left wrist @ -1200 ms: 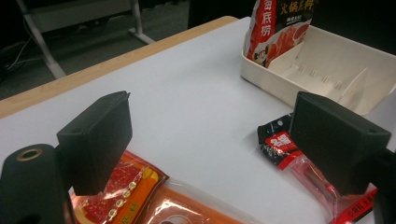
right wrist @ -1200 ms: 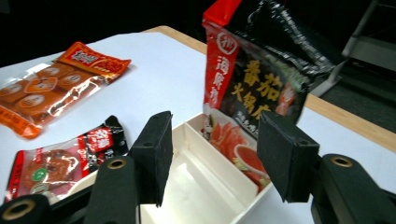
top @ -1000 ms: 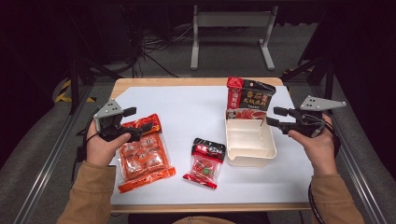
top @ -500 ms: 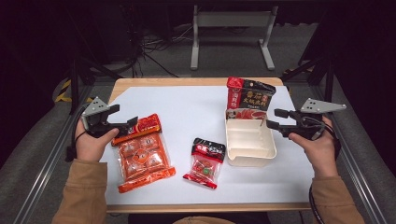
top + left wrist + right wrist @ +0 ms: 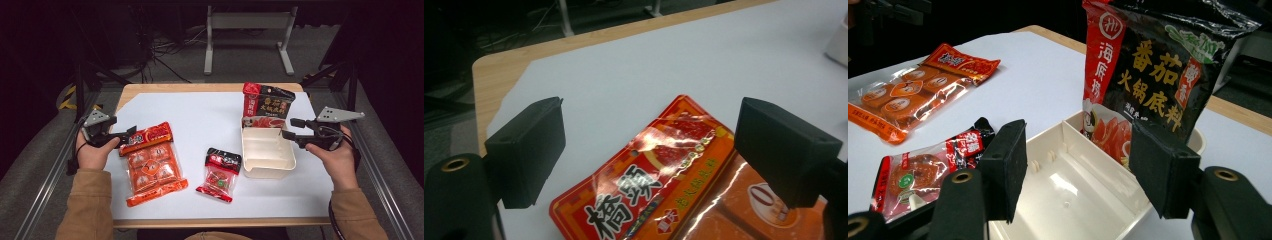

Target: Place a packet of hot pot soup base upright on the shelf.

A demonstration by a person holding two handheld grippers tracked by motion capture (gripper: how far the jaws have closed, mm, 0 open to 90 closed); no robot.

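An orange snack packet lies flat at the table's left. My left gripper hovers at its top left corner. In the left gripper view that gripper is open, its jaws wide apart over the packet's top edge without touching it. A white divided tray sits at the right, and a red and black soup-base bag stands in its far end. My right gripper is open beside the tray's right rim. In its own view that gripper frames the tray and the bag, holding nothing.
A small red and black snack packet lies between the orange packet and the tray, also visible in the right gripper view. A white sheet covers the wooden table. Dark floor, cables and a metal stand lie beyond the far edge.
My left gripper has moved left and lower, from over the orange packet's top to its top left corner. The right gripper and all the objects have stayed put.
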